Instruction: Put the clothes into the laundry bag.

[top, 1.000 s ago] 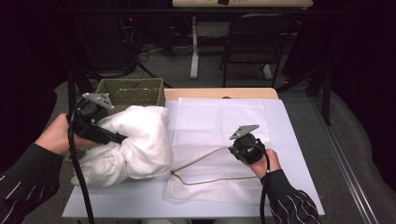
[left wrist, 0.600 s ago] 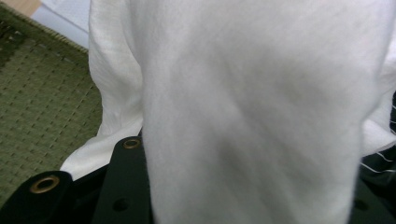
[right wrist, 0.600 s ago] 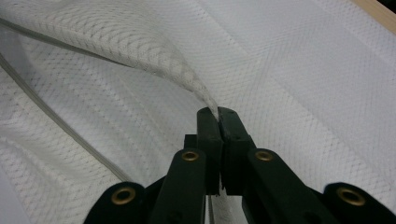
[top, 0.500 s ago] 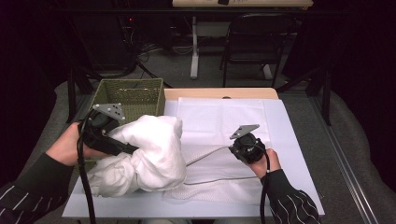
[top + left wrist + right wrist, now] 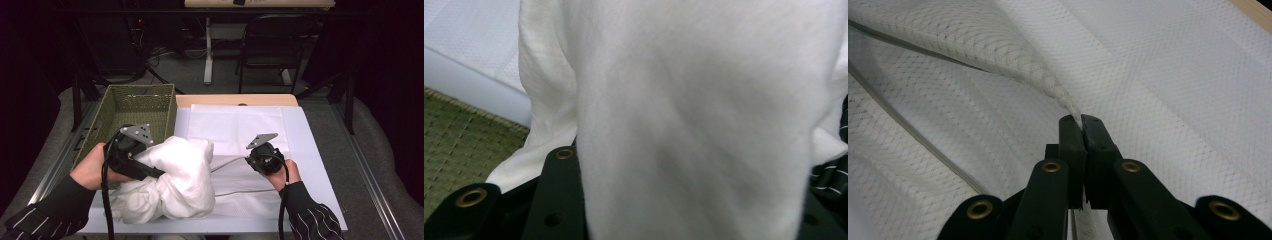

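A bulky white cloth (image 5: 180, 180) lies bunched on the table's left half, and it also hangs over the jaws in the left gripper view (image 5: 694, 120). My left gripper (image 5: 150, 170) is shut on it, with the jaws buried in the folds. A flat white mesh bag (image 5: 240, 130) is spread over the middle of the table. My right gripper (image 5: 248, 159) is shut on the bag's raised edge (image 5: 1048, 85). Its tips (image 5: 1081, 122) pinch the mesh and lift it into a ridge. The cloth touches the bag's left side.
A green woven basket (image 5: 125, 107) stands at the table's back left, just behind my left hand, and also in the left gripper view (image 5: 454, 145). The pale table top (image 5: 312, 165) ends close on the right. A dark chair (image 5: 272, 45) stands beyond the table.
My left gripper has carried the white cloth to the right and nearer the front edge, up against the mesh bag. The right gripper has kept still on the bag's edge.
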A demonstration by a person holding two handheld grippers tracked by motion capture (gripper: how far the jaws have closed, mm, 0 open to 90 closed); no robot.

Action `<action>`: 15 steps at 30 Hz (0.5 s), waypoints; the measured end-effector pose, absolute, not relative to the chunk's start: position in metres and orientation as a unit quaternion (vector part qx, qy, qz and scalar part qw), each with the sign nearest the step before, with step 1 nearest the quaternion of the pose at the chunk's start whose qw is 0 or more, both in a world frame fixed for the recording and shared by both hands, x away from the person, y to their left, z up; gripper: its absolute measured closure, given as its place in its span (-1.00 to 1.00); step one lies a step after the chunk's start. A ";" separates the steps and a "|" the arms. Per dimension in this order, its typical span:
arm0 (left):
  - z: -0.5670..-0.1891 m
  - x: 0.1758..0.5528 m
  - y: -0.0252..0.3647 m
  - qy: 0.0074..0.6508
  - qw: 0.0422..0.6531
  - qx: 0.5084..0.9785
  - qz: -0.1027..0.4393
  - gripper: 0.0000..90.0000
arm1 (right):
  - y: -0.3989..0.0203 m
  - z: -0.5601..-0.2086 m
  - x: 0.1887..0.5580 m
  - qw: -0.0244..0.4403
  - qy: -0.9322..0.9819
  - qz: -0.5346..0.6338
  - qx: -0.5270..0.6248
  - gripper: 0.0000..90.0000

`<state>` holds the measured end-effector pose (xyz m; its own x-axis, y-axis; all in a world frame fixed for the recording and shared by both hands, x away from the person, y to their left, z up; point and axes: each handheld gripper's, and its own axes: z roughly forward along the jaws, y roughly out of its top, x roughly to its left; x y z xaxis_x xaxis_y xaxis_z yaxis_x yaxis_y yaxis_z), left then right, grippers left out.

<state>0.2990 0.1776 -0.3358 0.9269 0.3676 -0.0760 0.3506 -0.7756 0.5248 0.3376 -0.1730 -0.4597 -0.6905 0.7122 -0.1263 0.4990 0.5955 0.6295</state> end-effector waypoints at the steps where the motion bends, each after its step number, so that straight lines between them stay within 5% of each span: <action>1: -0.337 0.298 0.175 0.188 0.276 0.942 0.015 0.25 | -0.173 -0.460 0.338 0.186 0.874 0.287 0.347 0.97; 15: -0.359 0.284 0.144 0.154 0.285 0.946 0.009 0.25 | -0.173 -0.454 0.338 0.187 0.869 0.294 0.351 0.96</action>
